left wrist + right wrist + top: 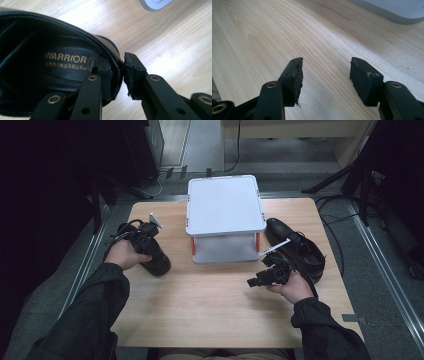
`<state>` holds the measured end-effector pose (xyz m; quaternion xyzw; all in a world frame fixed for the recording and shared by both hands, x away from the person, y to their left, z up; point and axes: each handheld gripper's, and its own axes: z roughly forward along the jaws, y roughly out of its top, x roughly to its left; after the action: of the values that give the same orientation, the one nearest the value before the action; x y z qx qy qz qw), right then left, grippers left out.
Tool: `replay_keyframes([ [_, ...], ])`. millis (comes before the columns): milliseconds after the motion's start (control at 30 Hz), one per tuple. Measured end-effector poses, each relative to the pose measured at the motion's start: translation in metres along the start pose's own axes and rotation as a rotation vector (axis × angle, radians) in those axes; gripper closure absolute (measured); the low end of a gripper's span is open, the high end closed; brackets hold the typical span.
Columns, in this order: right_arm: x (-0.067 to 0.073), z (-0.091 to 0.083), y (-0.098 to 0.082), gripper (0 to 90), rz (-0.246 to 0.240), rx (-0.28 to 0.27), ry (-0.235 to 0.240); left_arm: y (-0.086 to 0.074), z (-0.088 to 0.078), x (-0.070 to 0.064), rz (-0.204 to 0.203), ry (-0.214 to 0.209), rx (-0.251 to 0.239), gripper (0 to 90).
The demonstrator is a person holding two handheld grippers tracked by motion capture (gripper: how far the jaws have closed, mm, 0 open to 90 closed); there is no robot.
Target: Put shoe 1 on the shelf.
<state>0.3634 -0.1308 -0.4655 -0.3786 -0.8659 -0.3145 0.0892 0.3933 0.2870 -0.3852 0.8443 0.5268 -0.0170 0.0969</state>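
Left gripper view shows the left tool (pixel 117 75) at the heel of a black leather shoe (pixel 50 57): one jaw is inside the shoe opening, beside the gold "WARRIOR" print on the insole, and the other jaw is outside. The heel wall sits between the two pads, and they press on it from both sides. In the high view, this shoe (pixel 152 255) lies at the left part of the wooden tabletop (pixel 210 305), under the person's left hand (pixel 125 254).

Right gripper view shows the right tool (pixel 325 75) with its jaws spread and nothing between them, just the pale wood grain below. In the high view, the right tool (pixel 257 281) hovers near the right side of the tabletop, in the right hand (pixel 295 287).

Just beyond that hand lies a second black shoe (pixel 300 247). Between the two shoes, at the far middle, stands a white two-level rack (pixel 225 205) with orange corner pieces.
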Motion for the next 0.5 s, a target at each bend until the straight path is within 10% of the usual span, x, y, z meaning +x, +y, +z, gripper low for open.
replay_keyframes([
  [500, 0.001, 0.002, 0.0, 44.9, -0.007, 0.012, -0.005, -0.048, -0.015, 0.018, -0.017, -0.045, 0.024, 74.0],
])
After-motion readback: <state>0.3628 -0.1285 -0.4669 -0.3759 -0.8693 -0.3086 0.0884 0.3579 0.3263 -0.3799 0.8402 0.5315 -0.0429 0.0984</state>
